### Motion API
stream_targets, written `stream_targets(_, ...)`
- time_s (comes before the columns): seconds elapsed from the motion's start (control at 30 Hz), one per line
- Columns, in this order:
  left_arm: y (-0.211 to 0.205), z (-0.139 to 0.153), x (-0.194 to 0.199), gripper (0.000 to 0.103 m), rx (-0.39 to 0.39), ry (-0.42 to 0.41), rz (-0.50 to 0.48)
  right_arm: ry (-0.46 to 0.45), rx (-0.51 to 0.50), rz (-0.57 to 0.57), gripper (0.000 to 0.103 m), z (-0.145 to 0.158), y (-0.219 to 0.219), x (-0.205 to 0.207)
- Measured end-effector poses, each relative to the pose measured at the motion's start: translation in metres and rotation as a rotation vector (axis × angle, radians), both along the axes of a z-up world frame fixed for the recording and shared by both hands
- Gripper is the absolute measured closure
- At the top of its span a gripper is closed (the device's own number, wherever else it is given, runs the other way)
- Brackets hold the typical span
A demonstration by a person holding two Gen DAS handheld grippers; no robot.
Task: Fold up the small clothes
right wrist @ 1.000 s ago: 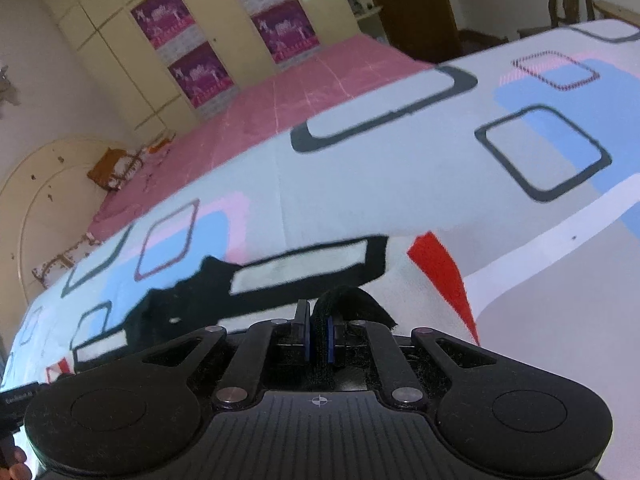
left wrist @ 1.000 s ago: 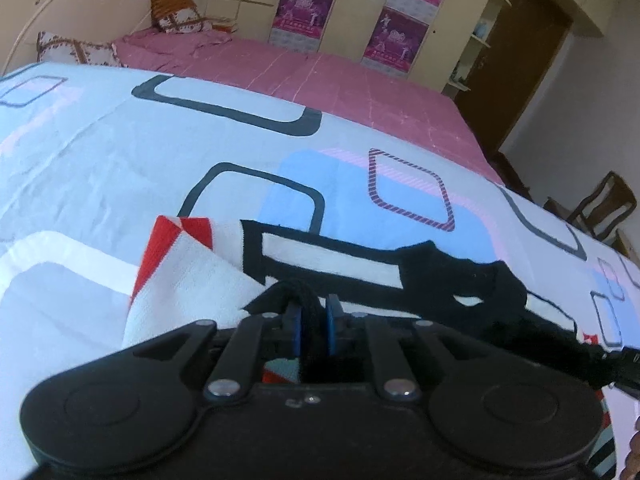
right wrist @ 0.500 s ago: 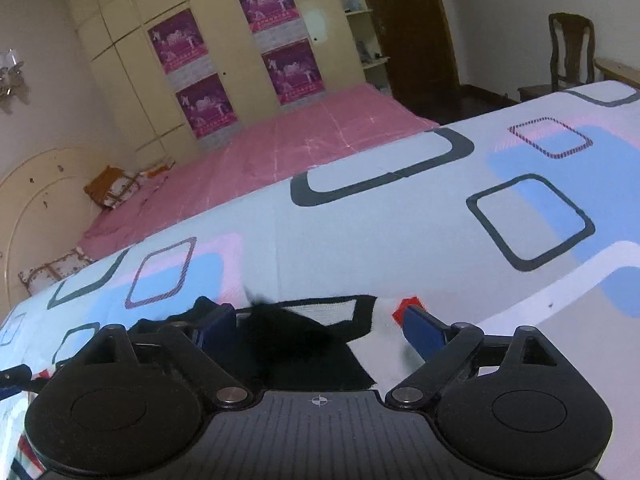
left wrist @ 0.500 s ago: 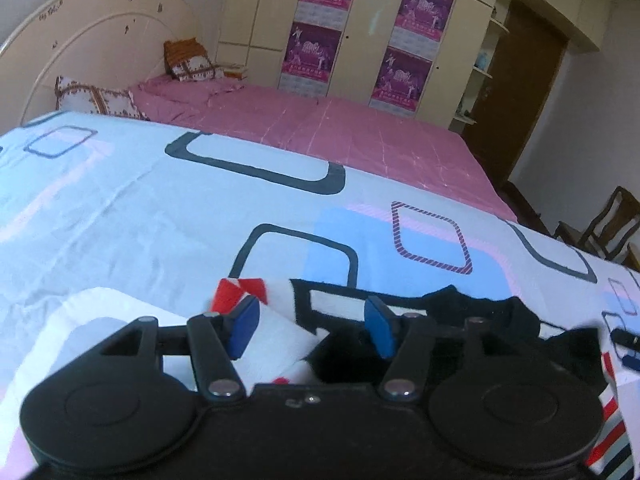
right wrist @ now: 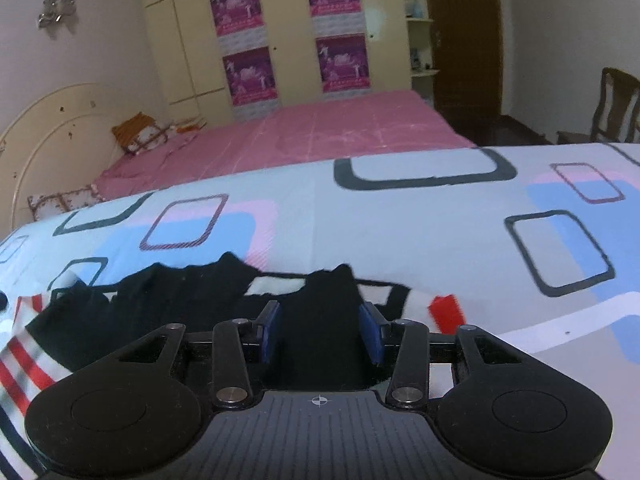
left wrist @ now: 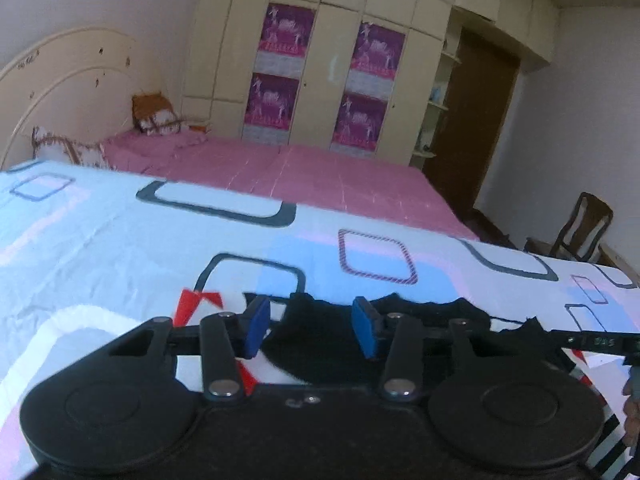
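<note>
A small white garment with black trim (left wrist: 420,312) and red patches (left wrist: 200,300) lies on the patterned bedsheet (left wrist: 120,248). In the right wrist view its black part (right wrist: 180,296) is rumpled and its red, white and black striped part (right wrist: 24,356) lies at the left. My left gripper (left wrist: 311,330) hovers over the garment's near edge. Its jaws are closing, and black cloth lies between the blue pads (left wrist: 256,330) without being pinched. My right gripper (right wrist: 321,332) stands likewise, jaws closing around a black fold, pads (right wrist: 370,336) apart.
Beyond the sheet lies a pink bed (left wrist: 320,176) with pillows (left wrist: 156,120) at a cream headboard (left wrist: 60,80). A wardrobe with purple posters (left wrist: 280,80) lines the back wall beside a dark door (left wrist: 480,120). A wooden chair (left wrist: 580,232) stands at the right.
A second ago both grippers were shut on black cloth. They opened wide, let it go and drew back and up. The jaws now stand narrower than half a second ago.
</note>
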State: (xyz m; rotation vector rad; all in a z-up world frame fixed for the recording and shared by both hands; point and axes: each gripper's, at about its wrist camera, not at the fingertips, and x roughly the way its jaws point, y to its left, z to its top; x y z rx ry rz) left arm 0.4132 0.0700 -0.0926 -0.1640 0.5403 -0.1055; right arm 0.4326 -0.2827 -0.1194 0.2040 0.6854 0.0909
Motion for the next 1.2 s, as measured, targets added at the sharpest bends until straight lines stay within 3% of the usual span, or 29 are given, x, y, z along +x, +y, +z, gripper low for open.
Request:
stream_targets(0.17, -0.013, -0.023, 0.026, 0.059, 0.023, 0.136, -0.051, 0.025, 0.010, 0.027, 0.059, -0.009, 0.010, 0.010)
stream_targets(0.27, -0.012, -0.043, 0.039, 0.060, 0.051, 0.206, -0.007, 0.047, -0.010, 0.049, 0.059, -0.016, 0.017, 0.015)
stream_targets(0.3, -0.009, -0.049, 0.040, 0.064, 0.060, 0.215, 0.006, 0.053, -0.021, 0.050, 0.059, -0.018, 0.017, 0.015)
stream_targets(0.37, -0.007, -0.053, 0.037, 0.072, 0.111, 0.199, 0.016, 0.059, -0.053, 0.054, 0.059, -0.024, 0.016, 0.015)
stream_targets(0.53, -0.009, -0.057, 0.029, 0.073, 0.192, 0.171, -0.002, 0.034, -0.173, 0.054, 0.059, -0.035, 0.014, 0.010)
stream_targets(0.67, -0.012, -0.049, 0.028, 0.075, 0.200, 0.192, 0.009, 0.035, -0.127, 0.028, 0.059, -0.030, 0.013, 0.005)
stream_targets(0.73, -0.015, -0.045, 0.025, 0.069, 0.201, 0.194, 0.004, 0.030, -0.088, 0.032, 0.059, -0.023, 0.012, 0.000)
stream_targets(0.97, -0.034, -0.025, 0.004, 0.068, 0.201, 0.173, -0.051, -0.008, -0.069, 0.097, 0.059, -0.003, 0.034, -0.028)
stream_targets(1.2, -0.061, -0.024, -0.010, 0.065, 0.182, 0.184, -0.124, -0.013, -0.087, 0.185, 0.059, -0.001, 0.068, -0.043)
